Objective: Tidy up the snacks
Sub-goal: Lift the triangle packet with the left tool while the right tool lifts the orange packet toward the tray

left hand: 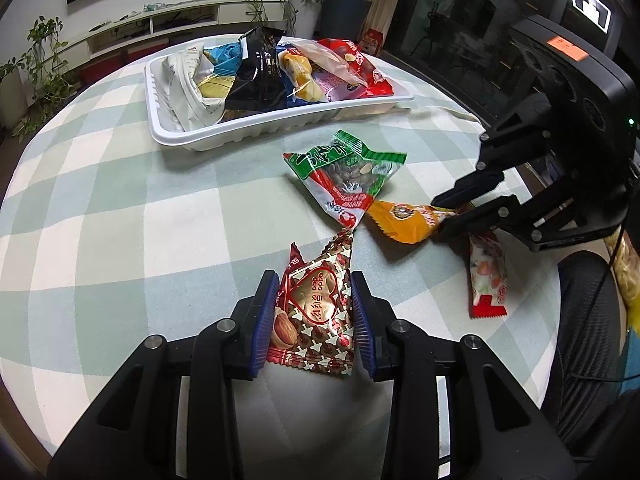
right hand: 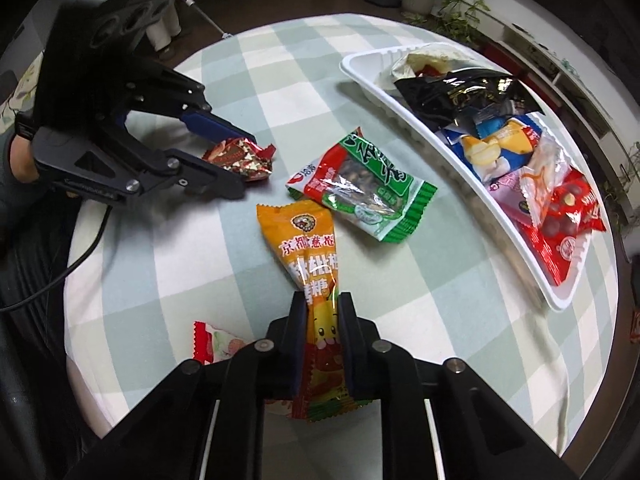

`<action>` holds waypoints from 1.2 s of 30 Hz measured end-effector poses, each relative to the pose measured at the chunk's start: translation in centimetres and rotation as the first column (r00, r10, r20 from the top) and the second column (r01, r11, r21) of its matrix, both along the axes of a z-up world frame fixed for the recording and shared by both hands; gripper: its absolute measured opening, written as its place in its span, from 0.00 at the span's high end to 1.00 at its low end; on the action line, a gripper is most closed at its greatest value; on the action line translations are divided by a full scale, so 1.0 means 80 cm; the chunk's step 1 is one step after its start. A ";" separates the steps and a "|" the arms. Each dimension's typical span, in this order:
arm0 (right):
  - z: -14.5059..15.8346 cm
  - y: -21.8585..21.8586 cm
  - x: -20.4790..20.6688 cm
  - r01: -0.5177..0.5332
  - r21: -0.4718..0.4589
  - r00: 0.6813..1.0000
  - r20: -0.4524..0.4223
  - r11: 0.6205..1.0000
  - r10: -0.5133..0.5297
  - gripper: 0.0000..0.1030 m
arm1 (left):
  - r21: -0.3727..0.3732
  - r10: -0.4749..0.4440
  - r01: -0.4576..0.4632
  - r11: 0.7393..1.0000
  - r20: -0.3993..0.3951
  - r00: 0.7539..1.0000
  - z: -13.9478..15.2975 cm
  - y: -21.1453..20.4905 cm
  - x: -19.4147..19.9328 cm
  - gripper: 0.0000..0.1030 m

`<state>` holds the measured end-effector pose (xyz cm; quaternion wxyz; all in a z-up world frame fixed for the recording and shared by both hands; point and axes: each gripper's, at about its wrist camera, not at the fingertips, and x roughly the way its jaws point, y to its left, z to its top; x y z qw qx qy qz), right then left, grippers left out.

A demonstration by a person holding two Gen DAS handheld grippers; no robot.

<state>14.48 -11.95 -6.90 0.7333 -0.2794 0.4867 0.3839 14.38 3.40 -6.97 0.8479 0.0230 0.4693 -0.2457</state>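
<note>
My left gripper (left hand: 313, 284) is shut on a red and silver almond snack packet (left hand: 316, 312); the packet also shows in the right wrist view (right hand: 240, 160) between the left gripper's fingers (right hand: 216, 126). My right gripper (right hand: 322, 304) is shut on an orange candy packet (right hand: 308, 248), which shows in the left wrist view (left hand: 404, 220) too. A green and red nut packet (left hand: 348, 176) (right hand: 360, 188) lies on the cloth between them. A white tray (left hand: 280, 128) (right hand: 460, 200) holds several snack packets.
A red and white candy packet (left hand: 488, 276) (right hand: 216, 344) lies on the round table with its checked cloth (left hand: 120, 200) near the right gripper. Plants and a low white shelf stand beyond the table.
</note>
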 end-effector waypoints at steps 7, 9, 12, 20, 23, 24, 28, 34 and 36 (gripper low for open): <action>0.010 -0.021 -0.006 0.061 0.078 0.998 0.018 0.995 -0.062 0.87 | 0.001 0.003 -0.003 1.000 0.001 1.000 0.001 0.001 -0.001 0.68; 0.017 -0.024 -0.007 0.075 0.106 0.997 0.022 0.992 -0.078 0.87 | 0.000 0.006 -0.006 1.000 0.001 1.000 0.001 0.002 -0.001 0.68; 0.028 -0.032 -0.010 0.103 0.156 0.993 0.037 0.982 -0.110 0.87 | -0.010 0.011 -0.011 1.000 0.005 1.000 0.004 0.004 -0.001 0.68; 0.051 -0.063 -0.008 0.250 0.340 0.961 0.024 0.906 -0.274 0.87 | -0.037 0.027 -0.026 0.999 0.026 0.999 0.014 0.009 -0.005 0.68; 0.053 -0.072 -0.006 0.301 0.405 0.944 0.000 0.864 -0.329 0.87 | -0.060 0.036 -0.034 0.998 0.033 0.999 0.020 0.013 -0.007 0.68; 0.055 -0.077 -0.006 0.315 0.425 0.939 -0.008 0.849 -0.344 0.87 | -0.069 0.040 -0.038 0.997 0.035 0.999 0.021 0.015 -0.007 0.68; 0.063 -0.099 -0.003 0.381 0.500 0.906 -0.036 0.777 -0.421 0.87 | -0.142 0.059 -0.052 0.988 0.045 0.997 0.035 0.024 -0.008 0.68; 0.090 -0.139 0.021 0.467 0.561 0.840 -0.040 0.683 -0.541 0.87 | -0.241 0.131 -0.105 0.965 0.092 0.987 0.081 0.053 -0.001 0.68; 0.102 -0.148 0.031 0.482 0.584 0.821 -0.041 0.653 -0.570 0.87 | -0.244 0.158 -0.129 0.961 0.103 0.982 0.094 0.059 0.009 0.68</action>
